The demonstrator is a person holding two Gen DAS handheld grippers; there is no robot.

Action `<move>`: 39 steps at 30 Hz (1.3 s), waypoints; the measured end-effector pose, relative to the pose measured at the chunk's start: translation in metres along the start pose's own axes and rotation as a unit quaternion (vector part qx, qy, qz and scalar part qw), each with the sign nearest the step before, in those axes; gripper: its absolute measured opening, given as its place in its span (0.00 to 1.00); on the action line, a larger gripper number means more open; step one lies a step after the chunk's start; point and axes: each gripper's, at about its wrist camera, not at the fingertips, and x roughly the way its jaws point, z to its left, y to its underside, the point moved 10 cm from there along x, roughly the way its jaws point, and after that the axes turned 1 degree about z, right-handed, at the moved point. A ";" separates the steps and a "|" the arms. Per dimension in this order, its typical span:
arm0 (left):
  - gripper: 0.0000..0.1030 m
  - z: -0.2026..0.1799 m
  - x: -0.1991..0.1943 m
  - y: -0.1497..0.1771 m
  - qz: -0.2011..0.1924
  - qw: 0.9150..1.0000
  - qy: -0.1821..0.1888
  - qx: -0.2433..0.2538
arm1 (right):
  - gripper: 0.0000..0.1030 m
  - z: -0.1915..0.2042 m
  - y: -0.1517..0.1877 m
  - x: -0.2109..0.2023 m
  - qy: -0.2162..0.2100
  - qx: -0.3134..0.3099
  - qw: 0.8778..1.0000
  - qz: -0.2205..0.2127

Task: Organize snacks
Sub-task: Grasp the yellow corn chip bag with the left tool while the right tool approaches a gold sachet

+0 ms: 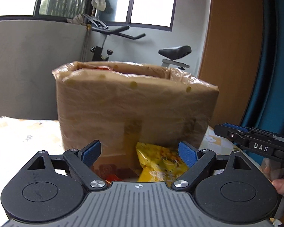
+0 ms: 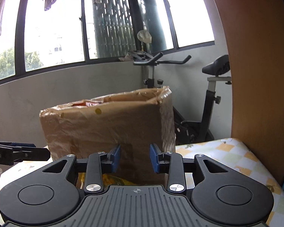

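Note:
A tall brown cardboard box (image 1: 134, 104), wrapped in shiny tape and open at the top, stands on the table with something red (image 1: 104, 68) showing inside. My left gripper (image 1: 140, 154) is open wide just in front of it. A yellow snack bag (image 1: 161, 162) lies low between its blue pads (image 1: 92, 153), untouched, with a brown and red packet (image 1: 111, 172) beside it. My right gripper (image 2: 135, 158) faces the box (image 2: 108, 128) with a narrow gap and nothing between its pads. The yellow bag (image 2: 111, 179) peeks out under it. Each gripper shows at the edge of the other's view (image 1: 225, 130) (image 2: 37, 151).
The table carries a cloth with yellow checks (image 2: 227, 151). A wooden panel (image 2: 259, 75) rises at the right, with a blue curtain (image 1: 274, 75) past it. An exercise bike (image 2: 212, 94) stands behind the box under the windows. A person's hand (image 1: 282, 185) holds the right gripper's handle.

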 end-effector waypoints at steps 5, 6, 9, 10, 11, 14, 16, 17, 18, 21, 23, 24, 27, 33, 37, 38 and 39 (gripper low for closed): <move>0.88 -0.021 0.033 0.027 0.050 0.999 0.019 -0.005 | 0.30 -0.018 0.038 0.006 0.020 0.000 0.999 0.042; 0.88 -0.026 0.040 0.030 0.060 0.998 0.022 0.001 | 0.30 -0.022 0.045 0.006 0.026 0.000 0.999 0.048; 0.88 -0.035 0.059 0.044 0.085 0.996 0.015 0.022 | 0.31 -0.034 0.059 0.006 0.037 0.012 0.997 0.061; 0.88 -0.035 0.063 0.048 0.090 0.996 0.012 0.025 | 0.31 -0.038 0.064 0.006 0.038 0.019 0.997 0.066; 0.88 -0.036 0.067 0.052 0.095 0.995 0.009 0.027 | 0.31 -0.041 0.068 0.006 0.040 0.023 0.996 0.070; 0.88 -0.039 0.078 0.062 0.110 0.993 0.003 0.033 | 0.31 -0.046 0.078 0.007 0.043 0.024 0.996 0.080; 0.88 -0.040 0.087 0.067 0.117 0.992 -0.005 0.039 | 0.31 -0.049 0.084 0.008 0.045 0.028 0.995 0.086; 0.88 -0.040 0.090 0.069 0.120 0.992 -0.007 0.040 | 0.31 -0.050 0.086 0.009 0.045 0.033 0.995 0.089; 0.88 -0.040 0.094 0.069 0.121 0.992 -0.009 0.041 | 0.31 -0.053 0.088 0.009 0.046 0.038 0.994 0.091; 0.86 -0.040 0.099 0.071 0.125 0.991 -0.011 0.049 | 0.31 -0.054 0.094 0.010 0.047 0.043 0.993 0.098; 0.75 -0.040 0.098 0.071 0.125 0.991 -0.009 0.054 | 0.31 -0.054 0.099 0.011 0.048 0.045 0.992 0.104; 0.73 -0.042 0.097 0.069 0.120 0.992 -0.004 0.048 | 0.31 -0.054 0.100 0.011 0.048 0.045 0.992 0.103; 0.69 -0.041 0.092 0.069 0.112 0.993 -0.001 0.046 | 0.31 -0.055 0.100 0.012 0.050 0.043 0.992 0.106; 0.69 -0.037 0.061 0.062 0.092 0.995 0.010 0.030 | 0.31 -0.052 0.102 0.015 0.053 0.035 0.992 0.108; 0.69 -0.033 0.039 0.055 0.073 0.997 0.010 0.013 | 0.32 -0.051 0.102 0.015 0.049 0.030 0.992 0.109; 0.69 -0.032 0.035 0.054 0.070 0.997 0.009 0.011 | 0.32 -0.050 0.103 0.016 0.049 0.028 0.992 0.110; 0.69 -0.030 0.030 0.053 0.065 0.998 0.007 0.009 | 0.32 -0.050 0.103 0.017 0.048 0.025 0.992 0.112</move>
